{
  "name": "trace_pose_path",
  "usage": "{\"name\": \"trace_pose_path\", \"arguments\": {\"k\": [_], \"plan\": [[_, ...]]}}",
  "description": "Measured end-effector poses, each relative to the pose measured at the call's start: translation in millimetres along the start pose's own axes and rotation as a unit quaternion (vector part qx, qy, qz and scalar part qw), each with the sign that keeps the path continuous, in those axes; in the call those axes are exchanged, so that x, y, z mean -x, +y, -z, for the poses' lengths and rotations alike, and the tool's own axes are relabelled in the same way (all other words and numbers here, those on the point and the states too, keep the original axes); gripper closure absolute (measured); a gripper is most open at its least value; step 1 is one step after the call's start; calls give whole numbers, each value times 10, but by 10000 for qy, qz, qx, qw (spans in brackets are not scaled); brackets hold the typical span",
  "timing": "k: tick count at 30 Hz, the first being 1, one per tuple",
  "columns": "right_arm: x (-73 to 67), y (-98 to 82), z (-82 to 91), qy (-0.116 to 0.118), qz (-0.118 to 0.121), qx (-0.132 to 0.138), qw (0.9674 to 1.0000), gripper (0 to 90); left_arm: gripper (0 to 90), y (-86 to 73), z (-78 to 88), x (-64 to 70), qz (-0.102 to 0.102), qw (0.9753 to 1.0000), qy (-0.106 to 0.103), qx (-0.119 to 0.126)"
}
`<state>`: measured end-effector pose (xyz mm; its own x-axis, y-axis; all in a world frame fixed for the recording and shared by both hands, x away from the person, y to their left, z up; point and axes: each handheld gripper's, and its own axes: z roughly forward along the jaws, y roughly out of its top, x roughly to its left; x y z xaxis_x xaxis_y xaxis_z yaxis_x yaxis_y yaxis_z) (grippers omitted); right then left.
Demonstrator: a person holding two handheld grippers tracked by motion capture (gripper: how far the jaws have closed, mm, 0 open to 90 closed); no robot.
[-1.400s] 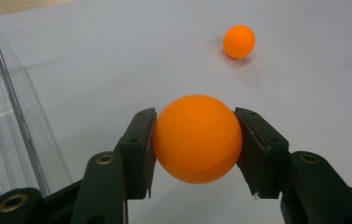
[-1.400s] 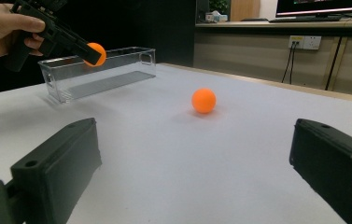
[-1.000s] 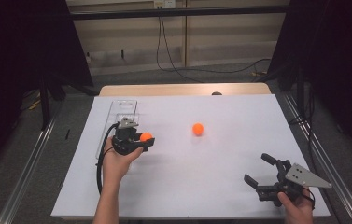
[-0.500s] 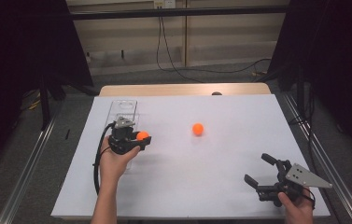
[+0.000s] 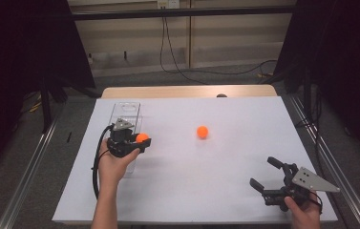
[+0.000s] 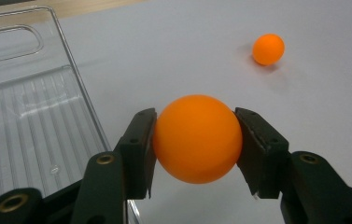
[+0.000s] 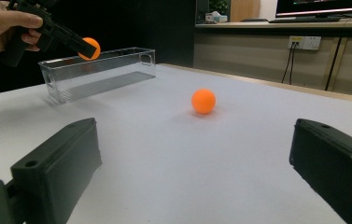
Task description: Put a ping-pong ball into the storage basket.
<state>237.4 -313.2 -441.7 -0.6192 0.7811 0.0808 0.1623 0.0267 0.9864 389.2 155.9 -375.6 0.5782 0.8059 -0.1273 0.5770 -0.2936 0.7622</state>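
Observation:
My left gripper (image 5: pixel 142 140) is shut on an orange ball (image 6: pixel 197 138), held in the air just beside the right wall of a clear plastic bin (image 5: pixel 124 111). In the right gripper view that ball (image 7: pixel 90 47) hangs over the bin's near rim (image 7: pixel 94 59). A second orange ball (image 5: pixel 202 132) lies loose on the white table (image 5: pixel 225 157), also seen as a small ball (image 6: pixel 268 48) in the left gripper view and a ball (image 7: pixel 203 101) straight ahead of the right jaws. My right gripper (image 5: pixel 264 176) rests open near the front right corner, nothing between its jaws.
The clear bin is long and narrow and stands at the table's left, empty as far as I can see. A wooden strip (image 5: pixel 187 91) edges the far side of the table. Cables (image 5: pixel 177 52) hang on the wall behind.
My left hand has carried the orange ball a little farther from me and leftward, nearer the bin. The right gripper and the loose ball have stayed put.

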Motion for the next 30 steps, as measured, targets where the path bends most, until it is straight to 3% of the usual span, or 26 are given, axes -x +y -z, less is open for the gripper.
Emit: {"name": "trace_pose_path", "arguments": {"k": [30], "plan": [[1,0,1,-1,-1,-1,10000,16,510,-42,113,-164,107,9996,279,7]]}}
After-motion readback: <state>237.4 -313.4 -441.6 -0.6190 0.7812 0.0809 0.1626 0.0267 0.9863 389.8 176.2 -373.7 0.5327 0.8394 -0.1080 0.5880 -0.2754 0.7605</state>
